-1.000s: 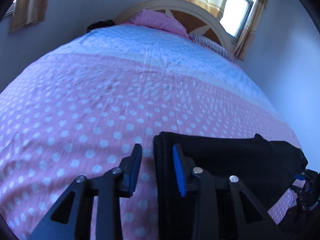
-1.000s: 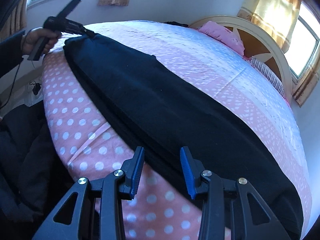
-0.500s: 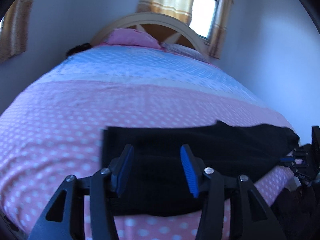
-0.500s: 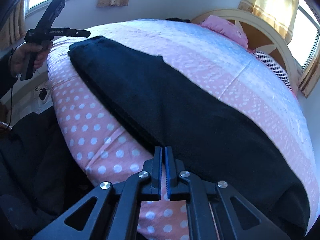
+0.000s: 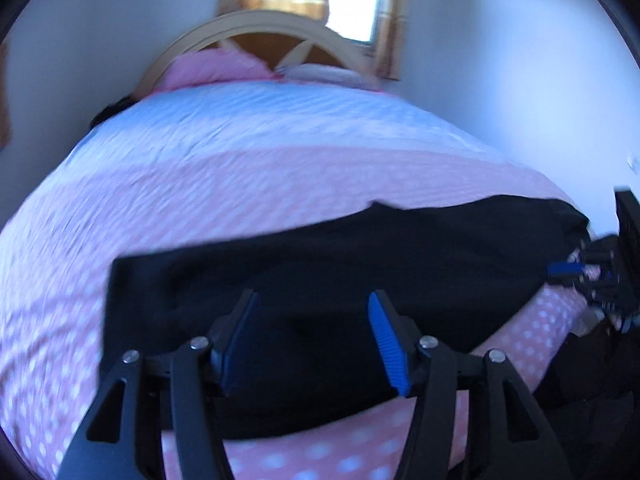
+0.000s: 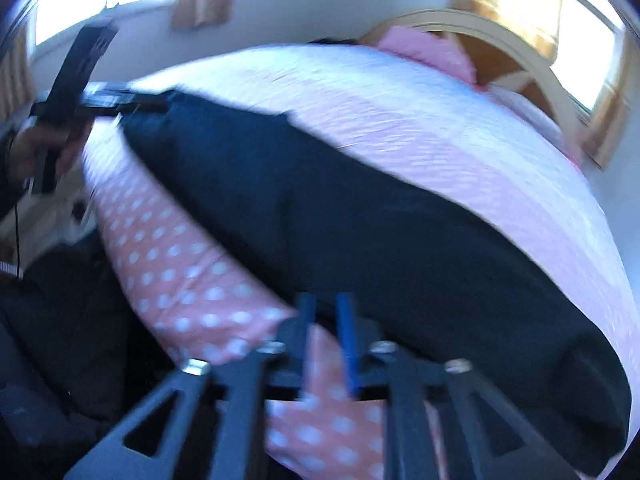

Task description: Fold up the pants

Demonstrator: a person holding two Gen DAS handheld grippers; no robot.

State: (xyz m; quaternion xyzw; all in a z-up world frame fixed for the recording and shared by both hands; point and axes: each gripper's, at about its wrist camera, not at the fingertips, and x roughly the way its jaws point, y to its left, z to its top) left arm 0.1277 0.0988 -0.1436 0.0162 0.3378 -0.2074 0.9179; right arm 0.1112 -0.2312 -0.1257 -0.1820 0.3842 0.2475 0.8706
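Black pants (image 5: 360,248) lie as a long folded strip along the near edge of the pink dotted bedspread (image 5: 200,184). My left gripper (image 5: 312,298) hovers open and wide over one end of the strip, nothing between its fingers. In the right wrist view the pants (image 6: 360,220) stretch away from my right gripper (image 6: 325,300), whose blue pads stand a narrow gap apart at the near edge of the cloth; the frame is blurred. The left gripper (image 6: 132,102), held by a hand (image 6: 36,148), sits at the far end. The right gripper (image 5: 568,268) shows at the other end.
The bed has a cream wooden headboard (image 5: 260,24) with a pink pillow (image 5: 216,64) and a window behind it. Dark clothing (image 6: 60,300) is piled on the floor beside the bed edge. A wall runs along the bed's far side.
My left gripper swung from beside the pants' end to over it and opened wider. My right gripper shut half a second ago and now shows a narrow gap, moving closer to the cloth.
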